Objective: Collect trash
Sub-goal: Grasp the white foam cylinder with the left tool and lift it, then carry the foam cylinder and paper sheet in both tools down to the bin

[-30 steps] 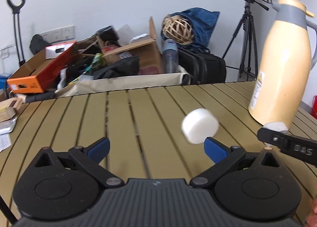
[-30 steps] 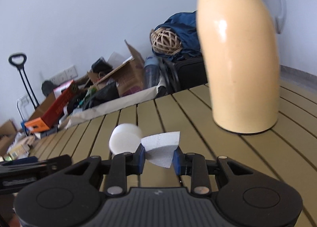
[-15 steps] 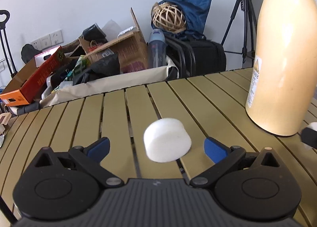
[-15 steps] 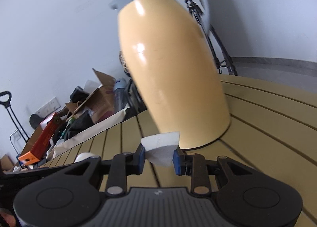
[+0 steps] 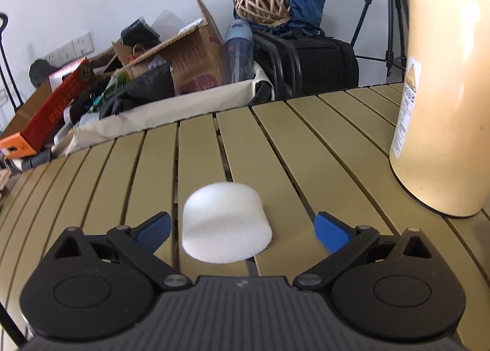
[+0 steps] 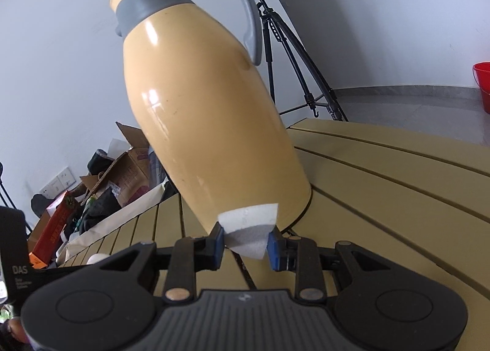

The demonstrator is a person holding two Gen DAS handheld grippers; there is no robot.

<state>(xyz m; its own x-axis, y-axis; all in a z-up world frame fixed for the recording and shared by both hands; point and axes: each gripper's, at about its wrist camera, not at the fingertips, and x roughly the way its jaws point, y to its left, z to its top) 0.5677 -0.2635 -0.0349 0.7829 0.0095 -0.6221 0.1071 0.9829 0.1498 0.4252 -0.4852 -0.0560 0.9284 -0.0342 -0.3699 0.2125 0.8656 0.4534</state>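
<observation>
A white foam puck (image 5: 226, 222) lies on the slatted olive table (image 5: 306, 149), between the wide-apart blue pads of my left gripper (image 5: 242, 228), which is open and does not touch it. In the right wrist view my right gripper (image 6: 246, 242) is shut on a white foam wedge (image 6: 249, 230), held just in front of the base of a tall yellow thermos jug (image 6: 208, 112). The foam puck (image 6: 98, 258) peeps out at the lower left of that view, beside the left gripper's black body (image 6: 15, 262).
The yellow thermos jug (image 5: 444, 91) stands on the table at the right. Beyond the table's far edge sit cardboard boxes (image 5: 183, 57), a black suitcase (image 5: 318, 66), a wicker ball (image 5: 261, 2) and a tripod (image 6: 294, 54). A red bucket (image 6: 482, 84) is on the floor at far right.
My left gripper has swung right and come in lower, so the foam puck now sits larger and centred between its pads. The right gripper has rolled and turned toward the jug, still holding the wedge.
</observation>
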